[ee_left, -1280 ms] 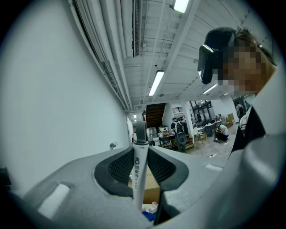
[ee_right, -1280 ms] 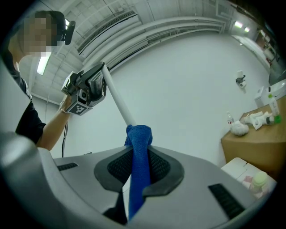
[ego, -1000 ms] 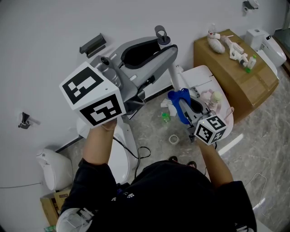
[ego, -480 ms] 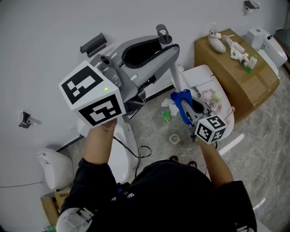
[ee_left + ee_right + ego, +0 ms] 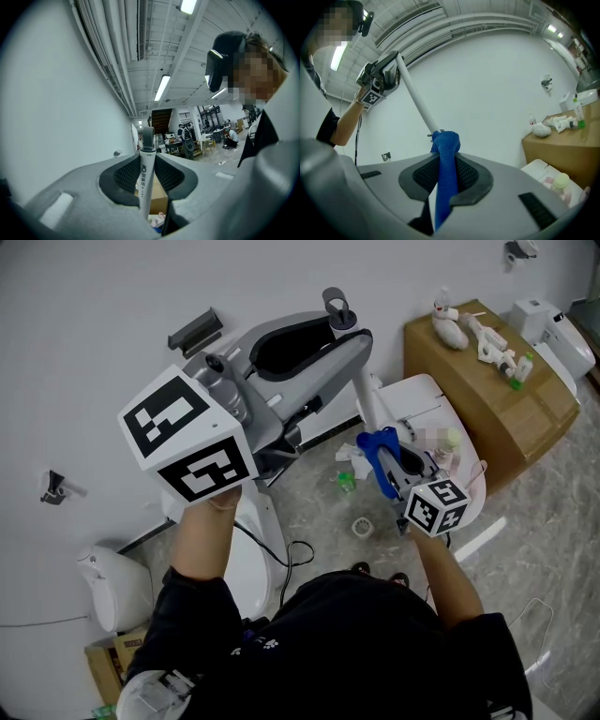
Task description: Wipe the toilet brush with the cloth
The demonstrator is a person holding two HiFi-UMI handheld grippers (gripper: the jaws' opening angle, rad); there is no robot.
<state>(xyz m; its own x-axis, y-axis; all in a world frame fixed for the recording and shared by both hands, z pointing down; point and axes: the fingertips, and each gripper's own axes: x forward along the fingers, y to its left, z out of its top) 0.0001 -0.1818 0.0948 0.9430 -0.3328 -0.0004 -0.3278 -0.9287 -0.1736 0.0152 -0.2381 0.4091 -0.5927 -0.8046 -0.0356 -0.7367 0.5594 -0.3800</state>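
The left gripper (image 5: 147, 169) is clamped on the toilet brush (image 5: 146, 180), its jaws pinching the white shaft just under the grey loop at the top. The grip takes only a thin round shaft near its end, so a hard sideways push from below would probably make the brush swivel or slip through the pads.

Lower down, the right gripper (image 5: 446, 165) is closed on the blue cloth (image 5: 447, 139), which is bunched into a narrow roll and pressed against the shaft. Only the tip of the roll touches the shaft and it does not wrap around it. A stroke along the shaft may therefore clean only one side, or the cloth may slide off. Pulled too hard, the cloth could work loose from the jaws.

The brush head is hidden behind the cloth and gripper, so I cannot tell whether it is clean. Below are the toilet (image 5: 424, 397) and the floor (image 5: 309, 507). A dropped cloth or brush would land there and get dirty.
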